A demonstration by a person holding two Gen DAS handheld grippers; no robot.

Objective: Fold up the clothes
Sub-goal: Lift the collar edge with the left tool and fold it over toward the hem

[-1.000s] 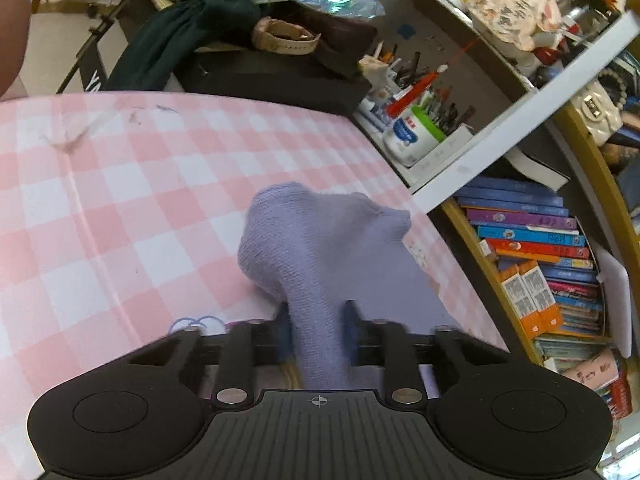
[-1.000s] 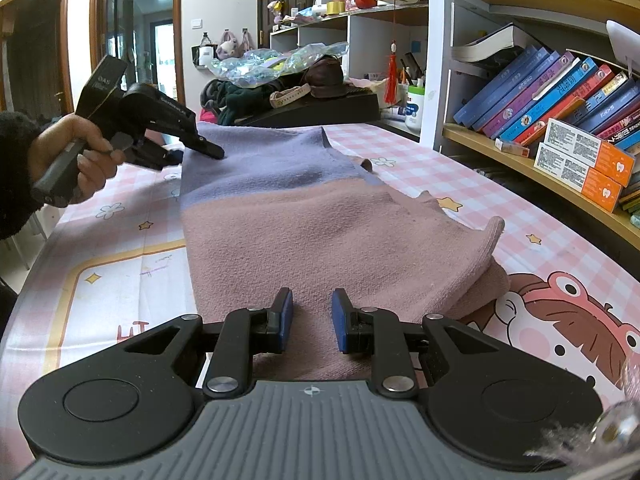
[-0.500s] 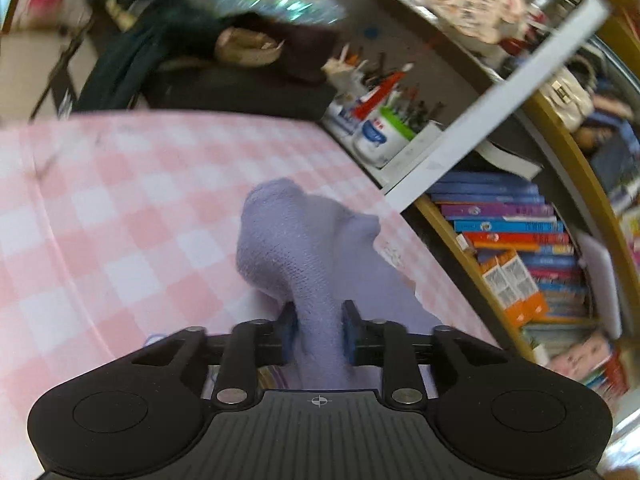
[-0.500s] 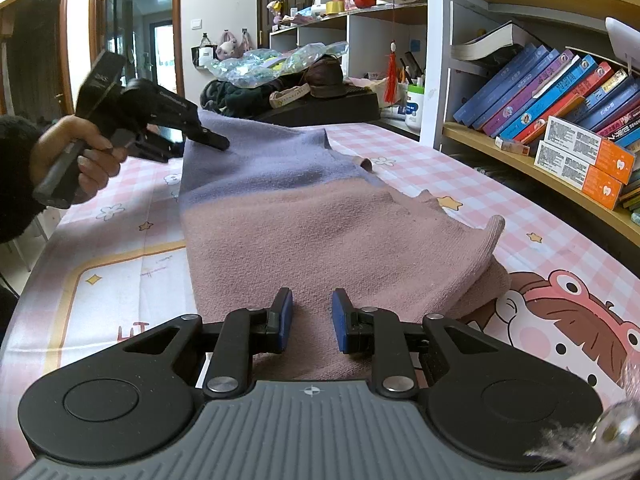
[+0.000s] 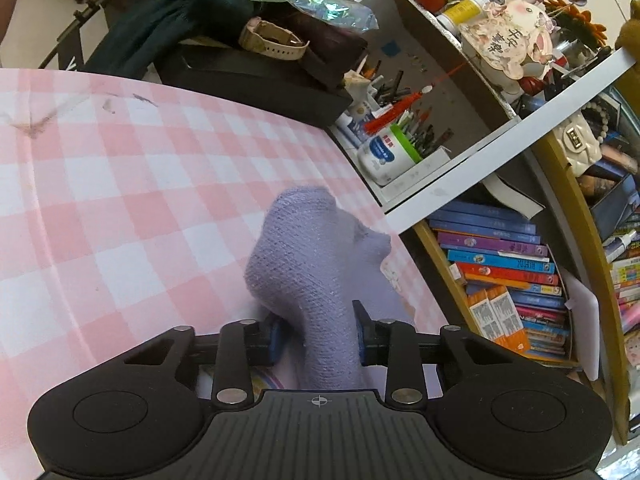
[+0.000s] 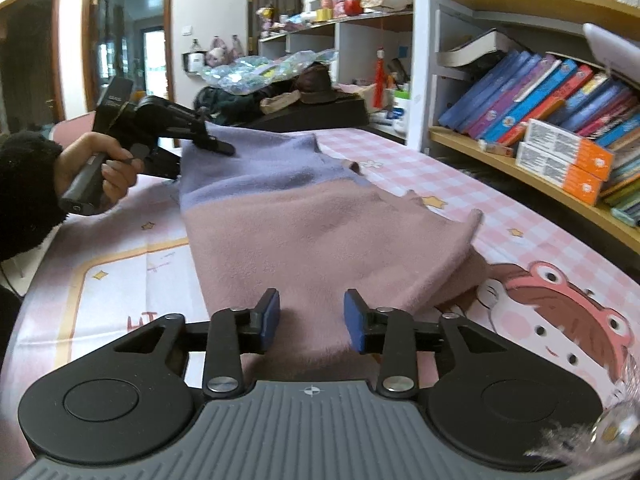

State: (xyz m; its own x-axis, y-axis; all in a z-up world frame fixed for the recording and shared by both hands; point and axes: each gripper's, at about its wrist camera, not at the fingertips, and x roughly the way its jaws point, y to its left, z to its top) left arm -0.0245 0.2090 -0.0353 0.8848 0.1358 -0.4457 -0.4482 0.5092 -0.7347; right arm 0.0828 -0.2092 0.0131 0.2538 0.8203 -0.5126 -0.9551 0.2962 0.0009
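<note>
The soft, limp sweater (image 6: 320,220) lay flat on the checked table (image 6: 120,272), best taken by its edges. The right gripper (image 6: 311,320) had just opened, its jaws released around the near hem. The left gripper (image 5: 318,334) had loosened too, the lilac far edge slack between its pads.

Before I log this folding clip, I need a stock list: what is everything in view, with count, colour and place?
sweater: one, lilac top, dusty pink lower part, flat on the table.
tablecloth: one, pink-and-white check with a cartoon print, covering the table.
books: many, mostly blue, purple and red, on the shelf right of the table.
orange boxes: two, on the same shelf.
white jar: one, green lid, on the shelf by the pens.
dark cloth: one, piled beyond the table's far end.
hand: one, black sleeve, holding the left gripper.
left gripper: black, pads apart, lilac fabric between them.
right gripper: black, pads apart over the pink hem.
</note>
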